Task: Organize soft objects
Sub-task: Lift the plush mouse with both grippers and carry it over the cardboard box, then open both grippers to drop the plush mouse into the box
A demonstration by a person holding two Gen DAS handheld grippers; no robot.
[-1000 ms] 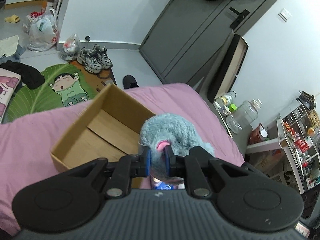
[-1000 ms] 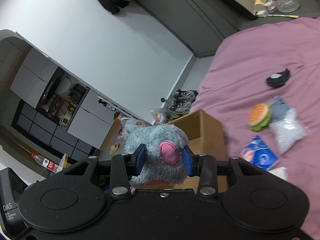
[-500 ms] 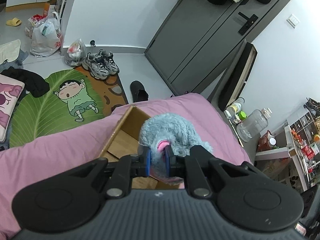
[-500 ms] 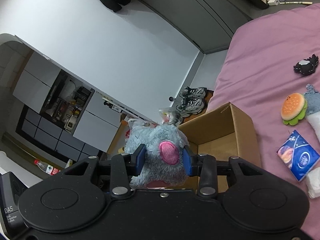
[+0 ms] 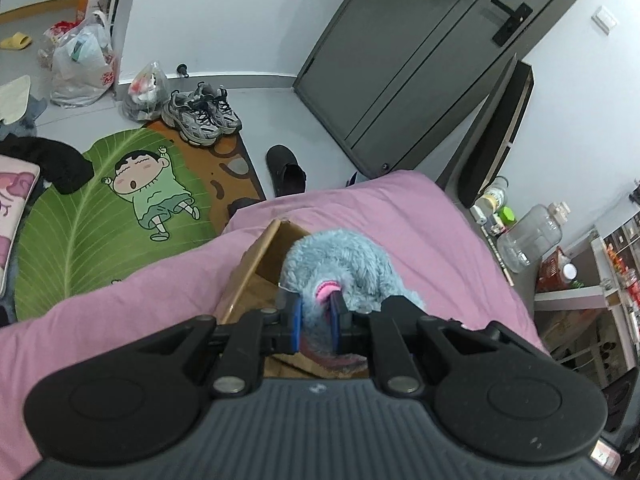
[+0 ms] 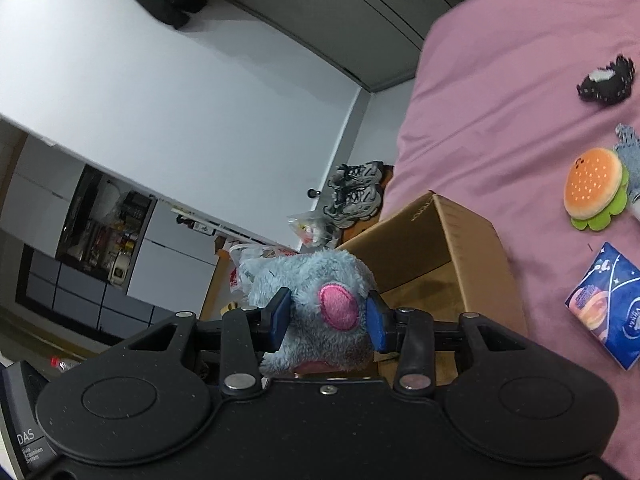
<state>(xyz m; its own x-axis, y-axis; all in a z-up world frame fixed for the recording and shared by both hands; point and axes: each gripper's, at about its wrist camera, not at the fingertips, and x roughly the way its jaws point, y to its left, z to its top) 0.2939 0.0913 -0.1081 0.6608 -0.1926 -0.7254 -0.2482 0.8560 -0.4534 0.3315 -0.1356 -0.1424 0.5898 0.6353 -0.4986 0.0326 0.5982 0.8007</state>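
A blue-grey plush toy [image 5: 340, 264] with pink ear patches is held by both grippers over an open cardboard box [image 5: 256, 276] on the pink bed. My left gripper [image 5: 316, 320] is shut on one pink-lined ear. My right gripper [image 6: 328, 316] is shut on the plush toy [image 6: 312, 280] at its other ear, beside the box [image 6: 440, 248]. A burger plush [image 6: 594, 188], a black soft item [image 6: 606, 82] and a blue tissue pack [image 6: 608, 304] lie on the bed to the right.
The pink bed [image 5: 400, 208] ends just beyond the box. On the floor lie a green cartoon rug [image 5: 100, 208], sneakers [image 5: 204, 118], a black slipper [image 5: 286, 170] and plastic bags [image 5: 80, 64]. A grey door [image 5: 420, 60] and a cluttered side shelf [image 5: 520, 232] stand at right.
Both grippers have carried the plush toy forward and up over the box. The box now shows lower and smaller in the left view, and more floor shows beyond the bed.
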